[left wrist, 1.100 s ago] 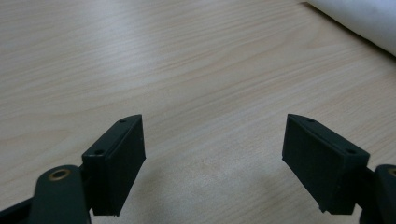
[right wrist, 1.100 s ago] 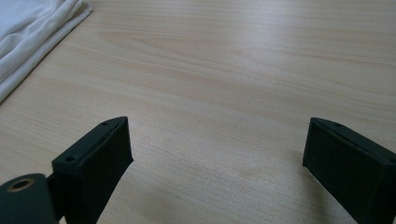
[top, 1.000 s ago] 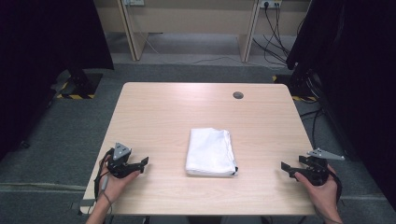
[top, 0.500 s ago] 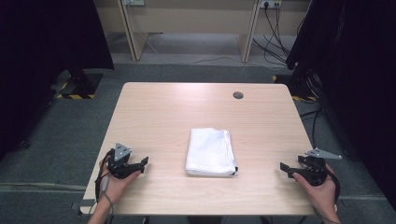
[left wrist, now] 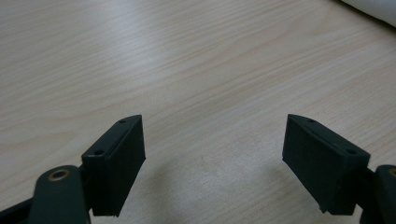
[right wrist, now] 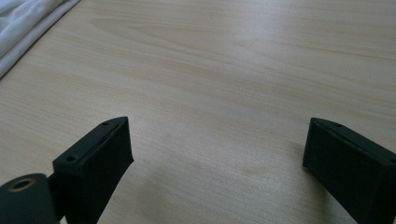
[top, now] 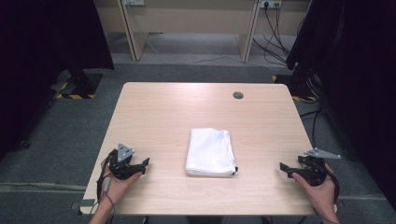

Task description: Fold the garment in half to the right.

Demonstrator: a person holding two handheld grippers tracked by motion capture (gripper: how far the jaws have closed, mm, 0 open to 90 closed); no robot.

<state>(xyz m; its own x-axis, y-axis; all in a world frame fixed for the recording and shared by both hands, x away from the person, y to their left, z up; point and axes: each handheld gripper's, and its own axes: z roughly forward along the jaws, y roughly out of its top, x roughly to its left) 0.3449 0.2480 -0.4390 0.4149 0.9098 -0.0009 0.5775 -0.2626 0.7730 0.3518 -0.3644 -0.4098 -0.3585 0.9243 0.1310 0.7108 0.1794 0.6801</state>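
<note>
The bench [top: 159, 116] has bare wood on all sides of a folded white cloth [top: 209, 151], with wide open strips between it and each side edge; a small dark round cap [top: 238, 95] sits near the far edge. The left hand-held gripper [top: 144, 164] rests low over the near left corner, jaws wide apart with nothing between them, just bare wood beneath. The right hand-held gripper [top: 284, 169] sits near the near right edge, jaws likewise spread and holding nothing. Both point inward at the cloth, well apart from it. The cloth lies flat at the middle, nearer the front edge, its long axis running from near edge to far edge
</note>
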